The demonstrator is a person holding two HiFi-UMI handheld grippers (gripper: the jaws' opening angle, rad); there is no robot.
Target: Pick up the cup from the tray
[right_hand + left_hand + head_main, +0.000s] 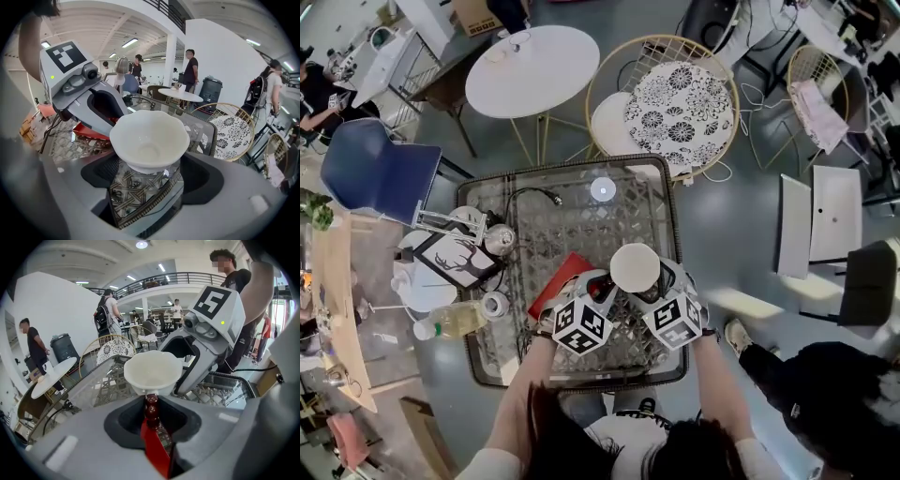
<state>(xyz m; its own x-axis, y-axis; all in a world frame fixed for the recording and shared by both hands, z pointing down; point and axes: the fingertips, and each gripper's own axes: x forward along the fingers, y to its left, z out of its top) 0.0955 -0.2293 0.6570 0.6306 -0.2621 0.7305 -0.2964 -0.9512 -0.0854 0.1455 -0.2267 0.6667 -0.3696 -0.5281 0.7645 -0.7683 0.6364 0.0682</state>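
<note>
Item: cup [635, 267], white, scalloped rim, empty, upright. I place it off the tray [558, 286], in the air over the near middle of the worktop [581, 216], just right of the tray's red edge and between my two grippers. Right gripper [149, 171]: jaws part open, set on either side of the cup's lower body, rattan weave showing through the gap beneath. Left gripper [151, 401]: jaws drawn to a thin slit, the cup's foot sitting at their tips, apparently pinched, red tray showing through the slit. Step, as I judge it: the lift itself looks done and the cup is carried two-handed. Next move calls for both grippers travelling together at one height, rim kept level, neither grip easing, since the thin foot offers the left side little purchase. Surface: glass sheet over a dark woven frame, square. On it, left side: framed deer picture [455, 258], can [499, 239], bottle [450, 321] lying down. On it, far side: black cable [534, 194]. Room: open hall with a grey floor. Far left, a round white table [532, 70]. Far right, a wicker chair [680, 108] with a patterned cushion. Left, a blue chair [370, 169]. Several people stand in the background, with a mezzanine rail above them.
</note>
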